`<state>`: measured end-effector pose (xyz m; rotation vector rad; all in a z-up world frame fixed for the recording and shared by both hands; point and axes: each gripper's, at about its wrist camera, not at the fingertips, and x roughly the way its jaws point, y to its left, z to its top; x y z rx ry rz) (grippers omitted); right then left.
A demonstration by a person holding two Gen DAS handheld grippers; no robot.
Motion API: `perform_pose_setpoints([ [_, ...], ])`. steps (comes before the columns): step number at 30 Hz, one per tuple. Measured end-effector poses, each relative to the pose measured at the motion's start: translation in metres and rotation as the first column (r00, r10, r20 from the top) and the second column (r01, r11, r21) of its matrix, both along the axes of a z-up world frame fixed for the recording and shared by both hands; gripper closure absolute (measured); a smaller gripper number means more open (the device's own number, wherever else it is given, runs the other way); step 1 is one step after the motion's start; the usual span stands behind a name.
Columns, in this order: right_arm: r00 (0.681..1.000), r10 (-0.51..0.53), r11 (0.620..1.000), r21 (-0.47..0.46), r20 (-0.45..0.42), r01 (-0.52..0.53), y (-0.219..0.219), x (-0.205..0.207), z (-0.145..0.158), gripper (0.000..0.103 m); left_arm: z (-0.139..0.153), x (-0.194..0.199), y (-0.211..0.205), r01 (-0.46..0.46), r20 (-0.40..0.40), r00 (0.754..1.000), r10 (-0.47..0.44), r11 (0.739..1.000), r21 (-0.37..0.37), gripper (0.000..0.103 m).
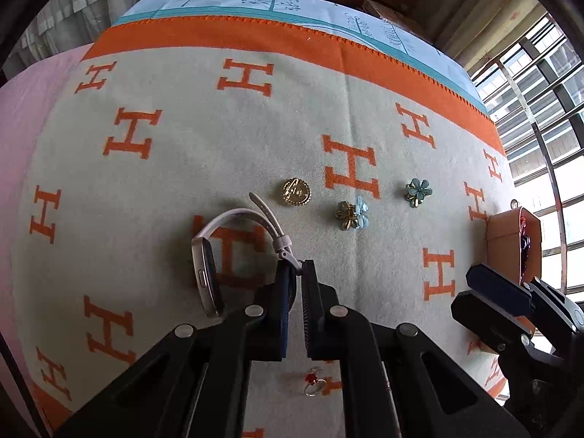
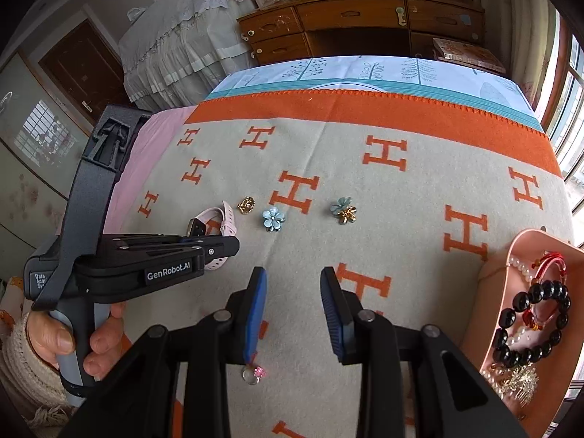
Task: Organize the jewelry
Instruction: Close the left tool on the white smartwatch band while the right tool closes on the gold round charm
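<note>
My left gripper [image 1: 298,268] is shut on the white strap of a smartwatch [image 1: 208,266], which rests on the orange-and-grey blanket [image 1: 182,168]; the watch also shows in the right wrist view [image 2: 211,224] beside the left gripper [image 2: 230,246]. My right gripper [image 2: 294,284] is open and empty above the blanket; it shows at the right of the left wrist view [image 1: 474,288]. A gold brooch [image 1: 296,191], a gold-and-blue flower clip [image 1: 352,213] and a blue flower clip [image 1: 418,191] lie ahead. A pink jewelry tray [image 2: 525,244] holds a black bead bracelet [image 2: 536,325], pearls and a red cord.
A red-stone ring [image 1: 314,383] lies under my left gripper. A pink-stone ring [image 2: 253,374] lies under my right gripper's left finger. A wooden dresser [image 2: 357,25] stands beyond the bed, windows to the right.
</note>
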<state>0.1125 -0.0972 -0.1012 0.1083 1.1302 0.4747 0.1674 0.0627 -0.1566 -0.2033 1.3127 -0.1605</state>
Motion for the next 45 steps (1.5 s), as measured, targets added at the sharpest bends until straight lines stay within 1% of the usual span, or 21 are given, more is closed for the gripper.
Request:
perform_pose_setpoints([
  [6, 0.998, 0.071, 0.997, 0.032, 0.002, -0.071, 0.033, 0.011, -0.013, 0.072, 0.002, -0.022, 0.031, -0.016, 0.032, 0.999, 0.016, 1.0, 0.014, 0.099],
  [8, 0.995, 0.102, 0.994, 0.045, 0.02, -0.102, 0.047, 0.013, -0.016, 0.072, 0.001, -0.028, 0.042, -0.024, 0.032, 0.999, 0.024, 1.0, 0.002, 0.099],
  [10, 0.99, 0.125, 0.991, 0.036, 0.06, -0.127, 0.059, 0.015, -0.019, 0.072, -0.002, -0.033, 0.051, -0.032, 0.026, 0.999, 0.033, 0.999, -0.022, 0.099],
  [13, 0.98, 0.156, 0.988, -0.036, 0.122, -0.153, 0.077, 0.021, -0.026, 0.072, -0.006, -0.037, 0.065, -0.038, 0.018, 0.999, 0.039, 0.998, -0.057, 0.099],
  [14, 0.978, 0.164, 0.986, -0.054, 0.127, -0.158, 0.082, 0.023, -0.029, 0.072, -0.008, -0.039, 0.069, -0.038, 0.016, 0.999, 0.039, 0.997, -0.066, 0.099],
  [17, 0.977, 0.176, 0.984, -0.063, 0.119, -0.169, 0.091, 0.034, -0.036, 0.072, -0.011, -0.041, 0.076, -0.033, 0.02, 0.999, 0.035, 0.995, -0.094, 0.099],
  [20, 0.977, 0.164, 0.981, -0.122, 0.133, -0.148, 0.097, 0.041, -0.04, 0.072, -0.013, -0.04, 0.077, -0.03, 0.025, 0.999, 0.033, 0.993, -0.113, 0.099],
  [22, 0.975, 0.163, 0.978, -0.151, 0.149, -0.141, 0.1, 0.043, -0.04, 0.072, -0.014, -0.039, 0.079, -0.025, 0.026, 0.999, 0.029, 0.992, -0.123, 0.099],
  [25, 0.974, 0.171, 0.972, -0.185, 0.147, -0.143, 0.106, 0.047, -0.047, 0.072, -0.014, -0.04, 0.085, -0.015, 0.032, 0.999, 0.019, 0.991, -0.133, 0.099],
  [29, 0.962, 0.198, 0.957, -0.248, 0.188, -0.149, 0.115, 0.044, -0.05, 0.072, -0.015, -0.039, 0.085, -0.009, 0.038, 0.999, 0.014, 0.99, -0.143, 0.098],
  [31, 0.959, 0.201, 0.954, -0.26, 0.198, -0.146, 0.115, 0.042, -0.05, 0.072, -0.015, -0.04, 0.086, -0.006, 0.043, 0.999, 0.012, 0.99, -0.142, 0.098],
  [32, 0.958, 0.201, 0.953, -0.266, 0.202, -0.144, 0.115, 0.042, -0.05, 0.076, -0.014, -0.041, 0.086, -0.005, 0.046, 0.999, 0.011, 0.991, -0.137, 0.098],
  [34, 0.958, 0.202, 0.953, -0.267, 0.204, -0.145, 0.115, 0.042, -0.049, 0.083, -0.012, -0.043, 0.083, -0.001, 0.06, 0.998, 0.008, 0.994, -0.113, 0.098],
  [39, 0.961, 0.181, 0.96, -0.249, 0.207, -0.127, 0.111, 0.04, -0.048, 0.084, 0.005, -0.051, 0.077, 0.016, 0.13, 0.991, -0.013, 1.0, -0.023, 0.099],
  [41, 0.966, 0.164, 0.971, -0.205, 0.198, -0.123, 0.106, 0.039, -0.043, 0.084, 0.017, -0.053, 0.074, 0.023, 0.164, 0.986, -0.023, 1.0, 0.003, 0.099],
  [45, 0.967, 0.125, 0.988, -0.114, 0.224, -0.101, 0.089, 0.028, -0.02, 0.084, 0.041, -0.059, 0.07, 0.037, 0.206, 0.978, -0.035, 0.999, -0.007, 0.099],
])
